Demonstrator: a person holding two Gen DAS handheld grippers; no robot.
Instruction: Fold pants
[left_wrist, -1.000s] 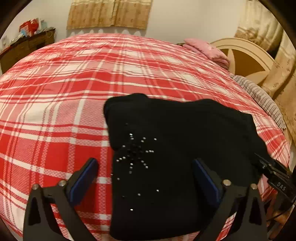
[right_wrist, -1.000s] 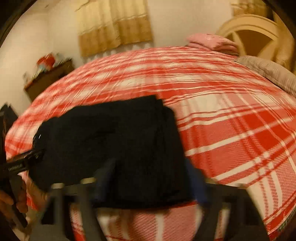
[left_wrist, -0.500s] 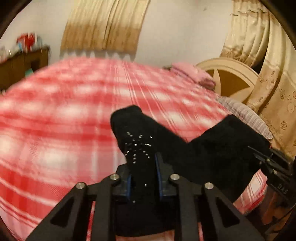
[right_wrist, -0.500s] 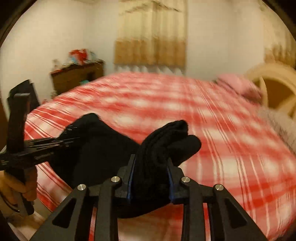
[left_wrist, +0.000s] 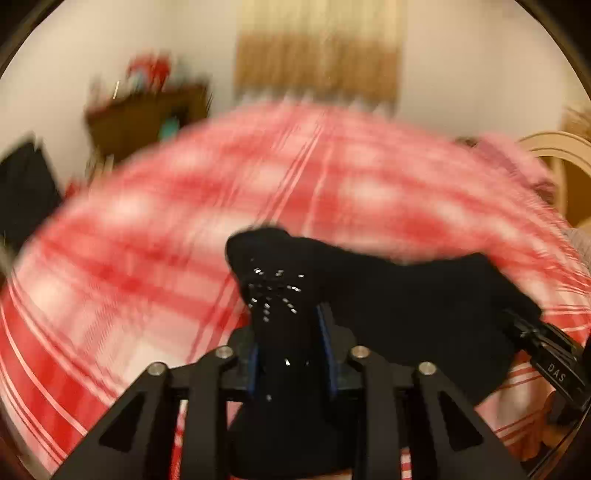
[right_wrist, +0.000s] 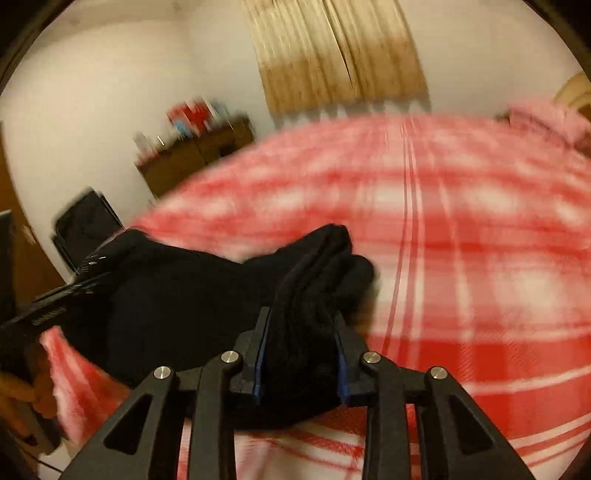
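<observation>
Black pants (left_wrist: 406, 306) with a patch of small shiny studs (left_wrist: 275, 291) are bunched and lifted off the red plaid bed (left_wrist: 147, 258). My left gripper (left_wrist: 291, 332) holds the studded end; its jaws are opening slightly, but fabric still fills the gap and both pads press on it. In the right wrist view, my right gripper (right_wrist: 301, 332) clamps the other bunched end of the pants (right_wrist: 177, 295); its jaws are opening a little too, still pressed on cloth. The garment hangs between the two grippers. Each shows in the other's view: the right gripper (left_wrist: 546, 347), the left gripper (right_wrist: 62, 295).
The plaid bed (right_wrist: 461, 258) spreads ahead, blurred by motion. A wooden cabinet (left_wrist: 147, 118) stands by the far wall, a curtain (left_wrist: 317, 62) hangs above the bed, and a dark object (left_wrist: 26, 184) is at the left. A pink pillow (left_wrist: 517, 158) lies by the cream headboard (left_wrist: 557, 147).
Both grippers went from open over the flat folded pants to shut on its near edge. They lifted it into a bunch and swung across the bed, and the views turned toward the cabinet.
</observation>
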